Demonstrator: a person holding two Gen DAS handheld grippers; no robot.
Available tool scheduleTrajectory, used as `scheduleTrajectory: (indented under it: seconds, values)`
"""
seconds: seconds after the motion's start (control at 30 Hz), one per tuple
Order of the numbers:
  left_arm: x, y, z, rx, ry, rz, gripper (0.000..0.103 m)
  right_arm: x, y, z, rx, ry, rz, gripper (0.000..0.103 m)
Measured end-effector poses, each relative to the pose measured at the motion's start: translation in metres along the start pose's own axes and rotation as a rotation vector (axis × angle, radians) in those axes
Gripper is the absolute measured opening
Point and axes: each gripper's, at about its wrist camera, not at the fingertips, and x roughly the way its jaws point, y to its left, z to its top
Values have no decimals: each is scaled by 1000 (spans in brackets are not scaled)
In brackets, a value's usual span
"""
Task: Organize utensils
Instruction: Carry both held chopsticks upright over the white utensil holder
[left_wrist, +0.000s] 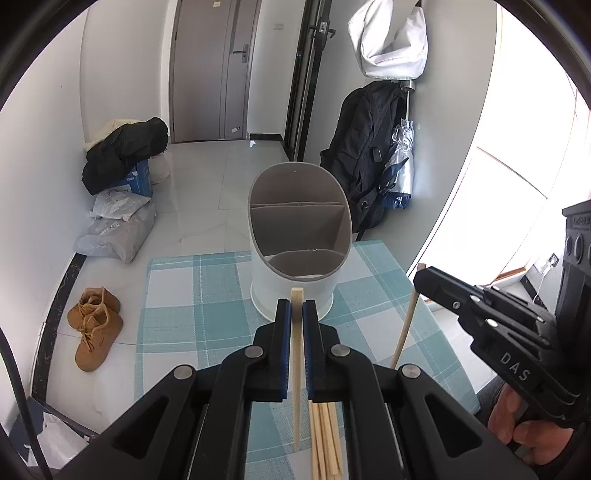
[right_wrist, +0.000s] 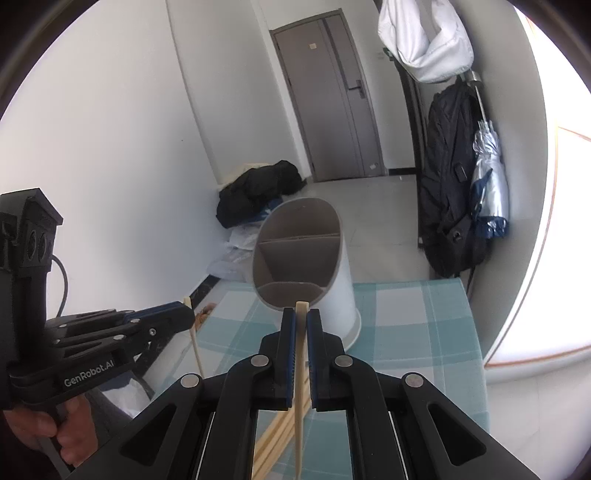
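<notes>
A white utensil holder (left_wrist: 295, 284) (right_wrist: 340, 280) with grey inner compartments stands on the blue checked tablecloth (left_wrist: 192, 317) (right_wrist: 406, 332). My left gripper (left_wrist: 296, 308) (right_wrist: 186, 314) is shut on one pale wooden chopstick (left_wrist: 296, 369), held just in front of the holder. My right gripper (right_wrist: 301, 317) (left_wrist: 421, 277) is shut on a second chopstick (right_wrist: 300, 387), which also shows in the left wrist view as a slanted stick (left_wrist: 404, 328). Several loose chopsticks (left_wrist: 325, 439) (right_wrist: 273, 439) lie on the cloth below both grippers. A hand (left_wrist: 524, 432) grips the right tool's handle.
The table's far edge lies just behind the holder, with tiled floor beyond. On the floor are tan boots (left_wrist: 94, 332), grey parcels (left_wrist: 114, 232) and a dark bag on a box (left_wrist: 125, 155). A black backpack (left_wrist: 365, 158) and a folded umbrella (left_wrist: 400, 162) hang at the right wall.
</notes>
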Motion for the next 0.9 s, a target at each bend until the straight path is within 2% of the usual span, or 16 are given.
scheduleTrajectory:
  seconds: [0.37,0.77,0.9]
  values:
    - [10,5,4,-28,65,-22,3,-9,8,0,-8,10,38,5]
    - [10,-2,19,18,105,-46,2,-5,2,4,9,13,57,5]
    - [13,-4,24,33,133,-76,2,-5,-2,4,19,13,60,5]
